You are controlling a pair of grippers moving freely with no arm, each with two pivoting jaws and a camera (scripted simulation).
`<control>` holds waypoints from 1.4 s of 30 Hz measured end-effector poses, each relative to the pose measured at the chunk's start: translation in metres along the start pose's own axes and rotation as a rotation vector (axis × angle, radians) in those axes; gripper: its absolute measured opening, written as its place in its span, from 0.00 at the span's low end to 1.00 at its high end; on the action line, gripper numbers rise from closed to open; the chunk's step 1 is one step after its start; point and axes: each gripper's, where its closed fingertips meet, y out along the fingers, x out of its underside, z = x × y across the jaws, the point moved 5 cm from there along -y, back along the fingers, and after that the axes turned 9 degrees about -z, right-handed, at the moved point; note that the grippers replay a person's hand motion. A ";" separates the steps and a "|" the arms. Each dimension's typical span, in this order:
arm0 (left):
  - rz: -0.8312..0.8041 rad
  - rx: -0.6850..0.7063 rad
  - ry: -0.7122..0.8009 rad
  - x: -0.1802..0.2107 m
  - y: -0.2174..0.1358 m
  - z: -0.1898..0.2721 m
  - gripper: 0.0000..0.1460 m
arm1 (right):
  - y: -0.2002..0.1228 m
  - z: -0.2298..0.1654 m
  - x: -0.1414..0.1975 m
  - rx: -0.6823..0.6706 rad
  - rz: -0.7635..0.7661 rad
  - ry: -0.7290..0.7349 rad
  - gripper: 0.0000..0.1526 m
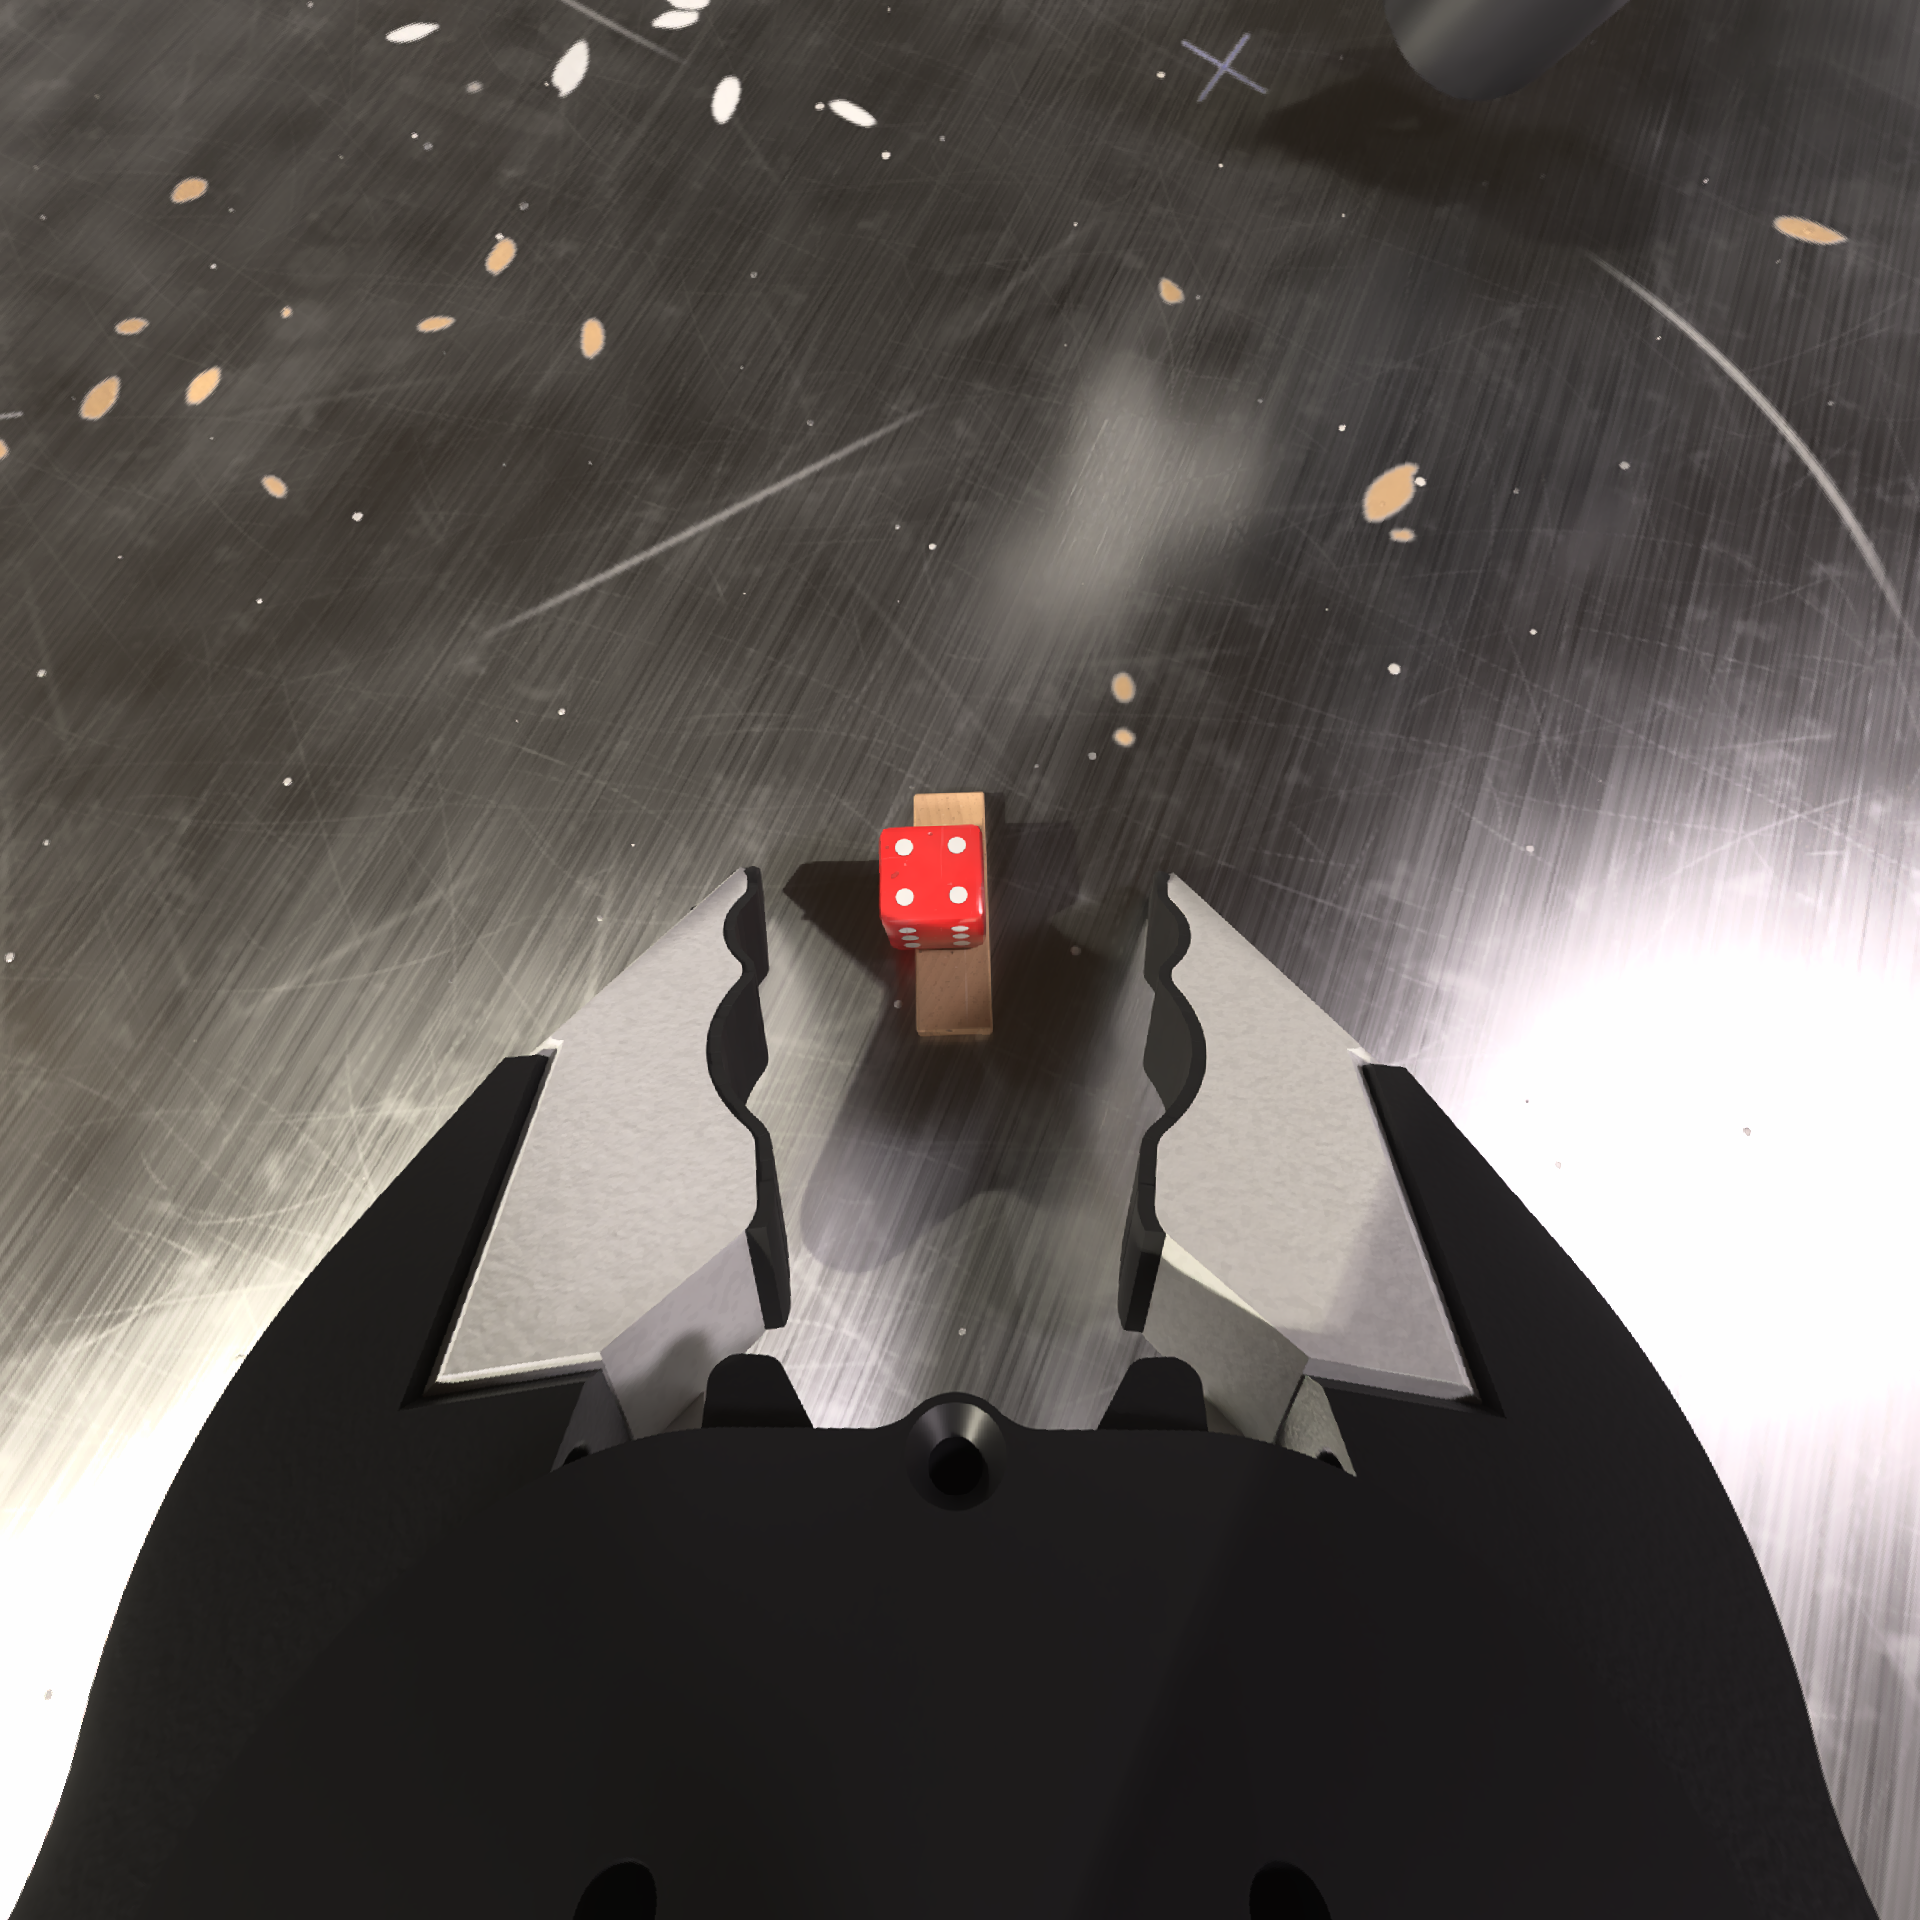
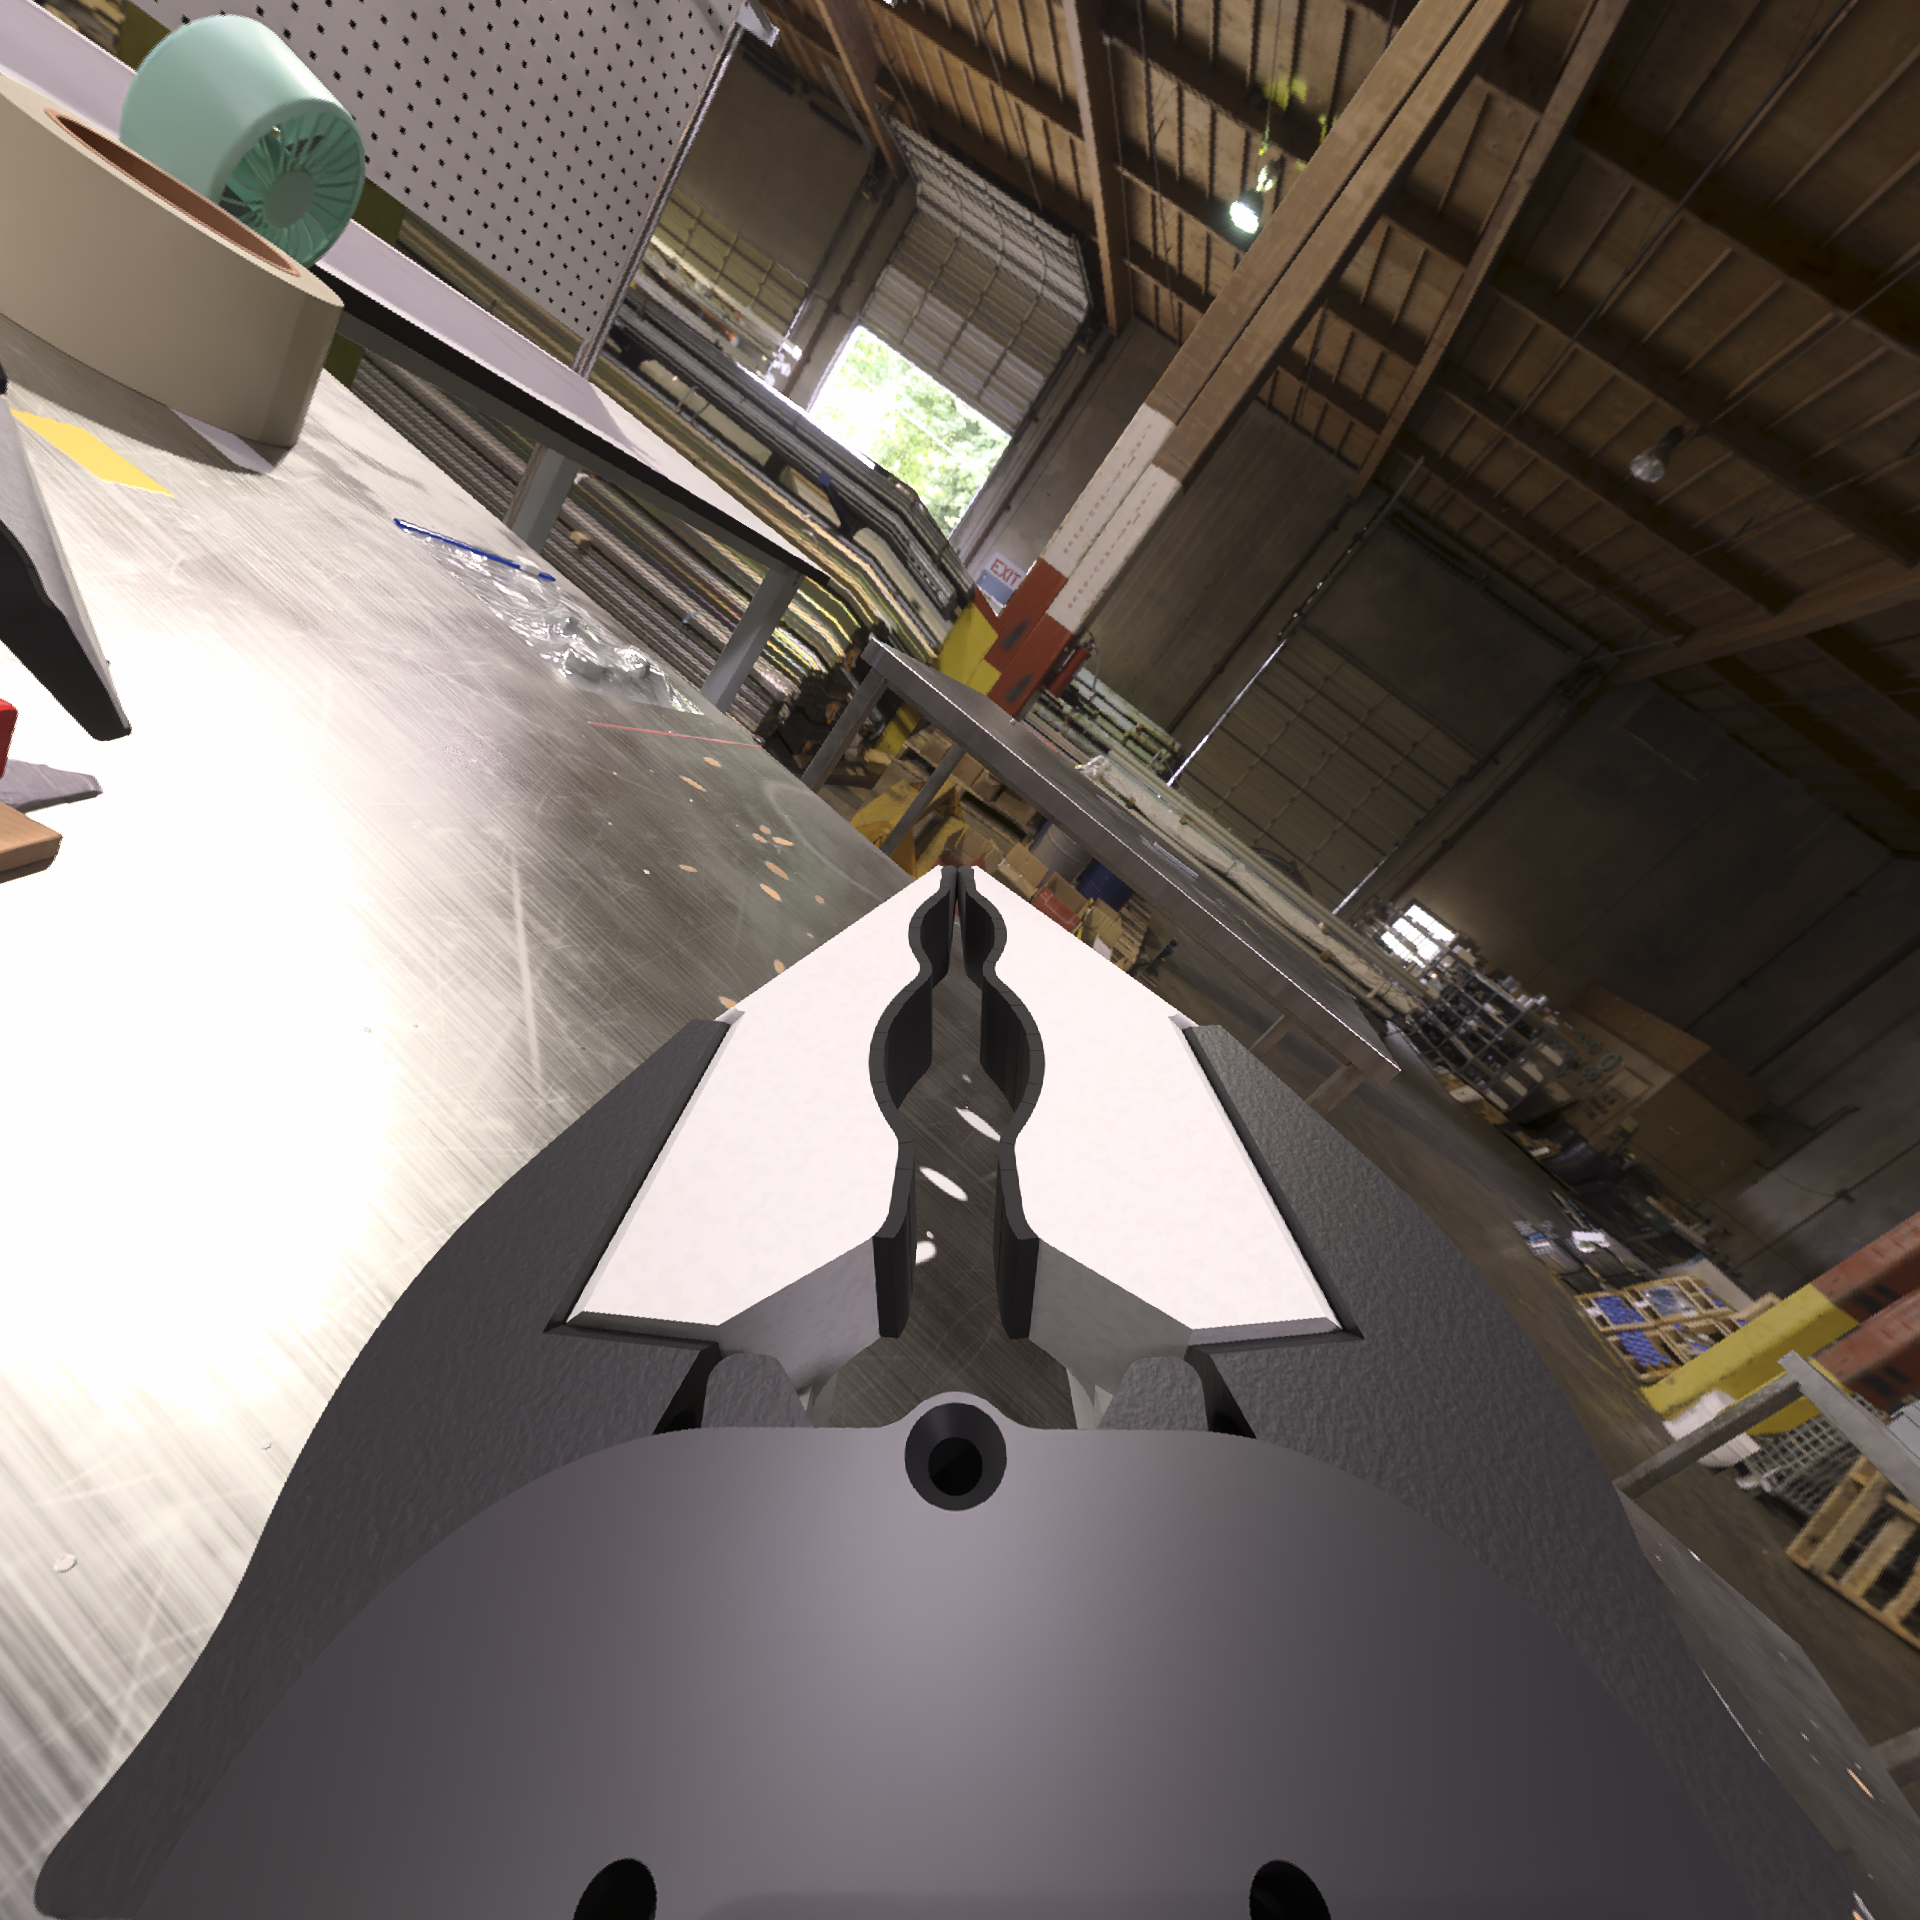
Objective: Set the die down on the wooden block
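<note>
Red die (image 1: 932, 885) with white pips rests on top of the wooden block (image 1: 953, 992), which lies flat on the bench (image 1: 520, 675). The die overhangs the block's left edge slightly. Both sit just beyond the tips of the left gripper (image 1: 958, 883), whose jaws are spread wide with nothing between them; the fingers (image 1: 644, 1122) touch neither die nor block.

Only the left wrist view shows the die and block in full. It looks down on scratched, brushed grey metal dotted with tan and white flecks, with strong glare at the right. A dark rounded object (image 1: 1486, 42) enters at the top right corner; what it is cannot be told.

The right wrist view is tilted and looks along the bench toward a warehouse. The right gripper (image 2: 958, 878) has its jaws pressed together at the tips, holding nothing. This view alone shows a beige tape roll (image 2: 156, 301), a mint-green fan (image 2: 249, 135), a white pegboard (image 2: 499, 135), a blue pen (image 2: 473, 548) beside crumpled clear plastic (image 2: 582, 644), and a yellow patch (image 2: 88, 447) on the bench. At the left edge, slivers of red and of wood appear beneath a dark shape.

A sign (image 2: 1003, 574) with lettering hangs by a red and yellow post. Beyond stand wooden beams, an open roller door (image 2: 914, 416), further tables and pallets.
</note>
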 end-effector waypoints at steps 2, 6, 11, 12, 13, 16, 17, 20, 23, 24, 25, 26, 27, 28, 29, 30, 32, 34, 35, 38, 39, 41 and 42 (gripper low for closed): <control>0.000 0.000 0.000 0.000 0.000 0.000 0.50 | 0.000 0.000 0.000 -0.001 0.000 -0.002 0.00; 0.000 0.001 0.000 0.000 0.000 0.000 0.50 | 0.000 -0.001 0.000 -0.004 0.000 -0.006 0.00; 0.000 0.001 0.000 0.000 0.000 0.000 0.50 | 0.000 -0.001 0.000 -0.005 0.000 -0.012 0.00; 0.000 0.001 0.000 0.000 0.000 0.000 0.50 | 0.000 -0.001 0.000 -0.004 0.000 -0.013 0.00; 0.000 0.001 0.000 0.000 0.000 0.000 0.50 | 0.000 -0.001 0.000 -0.004 -0.001 -0.014 0.00; 0.000 0.001 0.000 0.000 0.000 0.000 0.50 | 0.001 -0.001 0.000 -0.002 -0.001 -0.012 0.00; 0.000 0.002 0.001 0.000 0.000 0.000 0.50 | 0.001 -0.001 0.000 -0.003 -0.002 -0.013 0.00; -0.001 0.003 -0.001 0.000 0.000 0.000 0.50 | 0.001 -0.001 0.000 -0.004 -0.002 -0.016 0.00; 0.000 0.003 0.000 0.000 0.000 0.000 0.50 | 0.001 -0.001 0.000 -0.005 -0.002 -0.017 0.00; 0.000 0.003 0.001 0.000 0.000 0.000 0.50 | 0.001 -0.001 0.000 -0.005 -0.002 -0.018 0.00; 0.000 0.003 0.001 0.000 0.000 0.000 0.50 | 0.001 -0.001 0.000 -0.006 -0.002 -0.018 0.00; 0.000 0.004 0.000 0.000 0.000 0.000 0.50 | 0.001 -0.001 0.000 -0.007 -0.003 -0.018 0.00; -0.001 0.004 0.000 0.000 0.000 0.000 0.50 | 0.001 -0.002 0.000 -0.007 -0.002 -0.019 0.00; -0.001 0.005 0.000 0.000 0.000 0.000 0.50 | 0.001 -0.002 0.000 -0.007 -0.002 -0.020 0.00; -0.001 0.005 0.000 0.000 0.000 0.000 0.50 | 0.001 -0.002 0.000 -0.007 -0.001 -0.020 0.00; -0.001 0.005 0.000 0.000 0.000 0.000 0.50 | 0.001 -0.002 0.000 -0.008 -0.001 -0.021 0.00; -0.001 0.004 0.000 0.000 0.000 0.000 0.50 | 0.002 -0.002 0.000 -0.008 -0.001 -0.022 0.00; -0.001 0.005 0.000 0.000 0.000 0.000 0.50 | 0.002 -0.002 0.000 -0.010 -0.002 -0.023 0.00; -0.001 0.005 0.000 0.000 0.000 0.000 0.50 | 0.002 -0.002 0.000 -0.009 -0.002 -0.023 0.00; 0.000 0.004 0.002 0.000 0.000 0.000 0.50 | 0.002 -0.002 0.000 -0.010 -0.003 -0.024 0.00; 0.000 0.004 0.002 0.000 0.000 0.000 0.49 | 0.002 -0.002 0.000 -0.010 -0.003 -0.024 0.00; 0.000 0.005 0.001 0.000 0.000 0.000 0.49 | 0.002 -0.002 0.000 -0.011 -0.003 -0.024 0.00; 0.000 0.005 0.001 0.000 0.000 0.000 0.49 | 0.002 -0.002 0.000 -0.011 -0.003 -0.025 0.00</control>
